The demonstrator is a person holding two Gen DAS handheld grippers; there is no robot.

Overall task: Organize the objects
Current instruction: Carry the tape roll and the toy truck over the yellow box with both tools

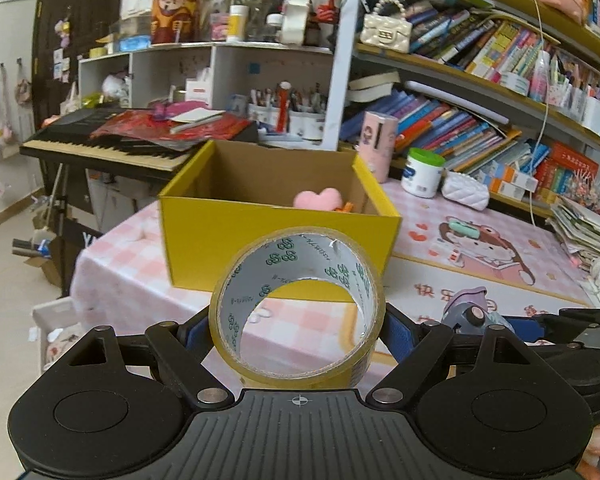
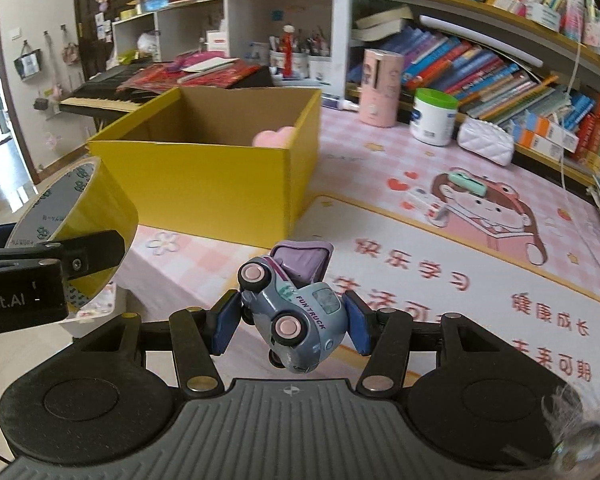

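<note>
The left gripper (image 1: 298, 332) has its blue pads spread wide and pressed against the two sides of a roll of clear packing tape (image 1: 298, 308), which stands on edge between them with its hollow core facing the camera. The right gripper (image 2: 288, 320) is closed about halfway on a small grey-blue toy truck (image 2: 296, 312) with pink wheels, tilted nose-down, its purple tipper bed pointing away. Both are held above the near part of a table with a pink checked cloth (image 2: 380, 152) and a cartoon desk mat (image 2: 480, 264). Just beyond the tape, toward the far left of the table, sits an open yellow cardboard box (image 1: 228, 236); a pink heart-shaped plush (image 1: 320, 199) lies inside at its right wall. Farther right, near the bookshelves (image 1: 480, 80), stand a pink cylinder container (image 2: 381, 87), a white jar with a green lid (image 2: 434, 116) and a white quilted pouch (image 2: 486, 141). A keyboard (image 1: 100, 148) stands behind the box on the left.
</note>
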